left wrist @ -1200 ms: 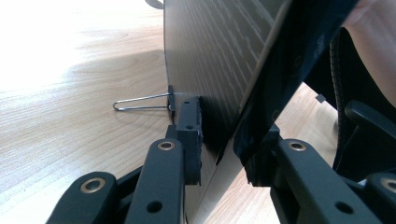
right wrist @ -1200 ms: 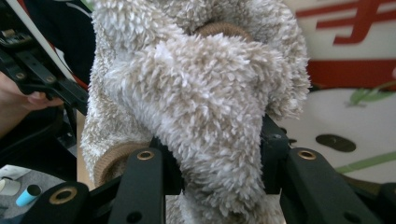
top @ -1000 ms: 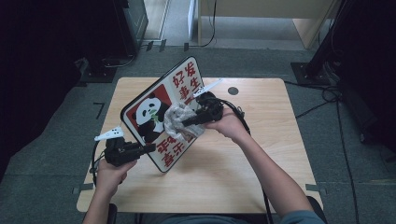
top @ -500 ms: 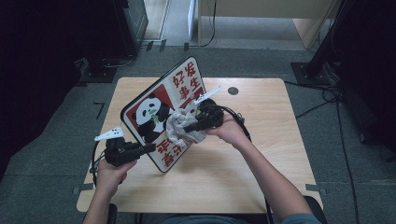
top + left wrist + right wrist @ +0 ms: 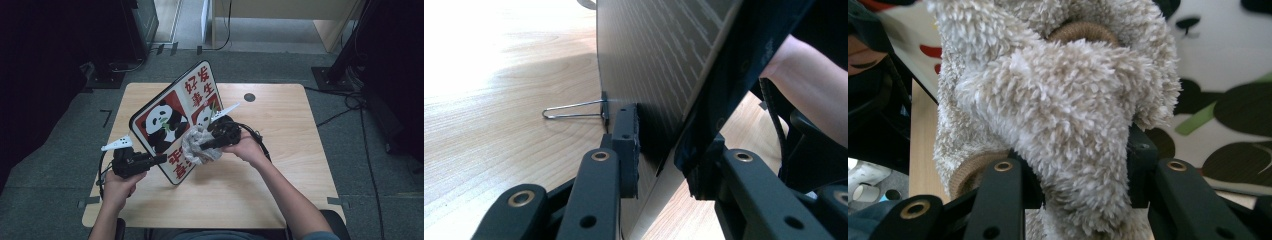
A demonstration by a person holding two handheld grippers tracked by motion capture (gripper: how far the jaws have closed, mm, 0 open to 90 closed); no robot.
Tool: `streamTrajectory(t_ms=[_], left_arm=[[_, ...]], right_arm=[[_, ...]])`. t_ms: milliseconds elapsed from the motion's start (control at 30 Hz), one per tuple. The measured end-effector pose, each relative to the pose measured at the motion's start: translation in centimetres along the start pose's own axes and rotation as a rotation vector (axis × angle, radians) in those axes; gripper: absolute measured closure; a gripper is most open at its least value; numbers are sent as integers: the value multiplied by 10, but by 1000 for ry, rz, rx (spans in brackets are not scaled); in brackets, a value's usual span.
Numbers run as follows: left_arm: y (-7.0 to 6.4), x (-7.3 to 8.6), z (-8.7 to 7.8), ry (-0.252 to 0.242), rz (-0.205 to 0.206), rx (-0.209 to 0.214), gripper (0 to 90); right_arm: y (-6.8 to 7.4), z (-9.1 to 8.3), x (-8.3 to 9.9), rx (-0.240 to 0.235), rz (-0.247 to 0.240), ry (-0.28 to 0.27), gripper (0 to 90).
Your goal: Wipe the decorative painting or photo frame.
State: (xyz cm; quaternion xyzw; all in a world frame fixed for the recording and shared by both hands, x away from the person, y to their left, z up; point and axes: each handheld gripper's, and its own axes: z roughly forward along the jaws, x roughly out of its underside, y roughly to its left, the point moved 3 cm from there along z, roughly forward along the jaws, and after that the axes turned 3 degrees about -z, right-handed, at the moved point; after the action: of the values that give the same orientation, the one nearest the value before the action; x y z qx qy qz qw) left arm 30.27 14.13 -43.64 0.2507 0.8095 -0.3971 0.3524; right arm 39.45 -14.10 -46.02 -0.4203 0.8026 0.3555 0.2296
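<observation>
A light wooden counter (image 5: 280, 190) with a round cable hole (image 5: 249, 97) stands on grey carpet (image 5: 60, 165); dark furniture sits at the upper left of the frame. A panda-printed signboard with red characters (image 5: 170, 125) stands tilted at centre. From the lower left, the left hand-held gripper (image 5: 155, 160) is clenched on the board's lower edge, beside a wire clip (image 5: 574, 111). From the lower right, the right hand-held gripper (image 5: 202, 146) grasps a fluffy beige cloth (image 5: 1058, 115), pressed against the board's face.
</observation>
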Motion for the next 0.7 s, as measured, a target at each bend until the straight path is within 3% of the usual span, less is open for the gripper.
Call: streamTrajectory(t_ms=[300,700], left_arm=[[0,0,0,1,0,-1,710],[0,0,0,-3,-4,-3,712]], right_arm=[[-4,9,14,3,12,17,630],[-11,23,38,-11,65,49,634]])
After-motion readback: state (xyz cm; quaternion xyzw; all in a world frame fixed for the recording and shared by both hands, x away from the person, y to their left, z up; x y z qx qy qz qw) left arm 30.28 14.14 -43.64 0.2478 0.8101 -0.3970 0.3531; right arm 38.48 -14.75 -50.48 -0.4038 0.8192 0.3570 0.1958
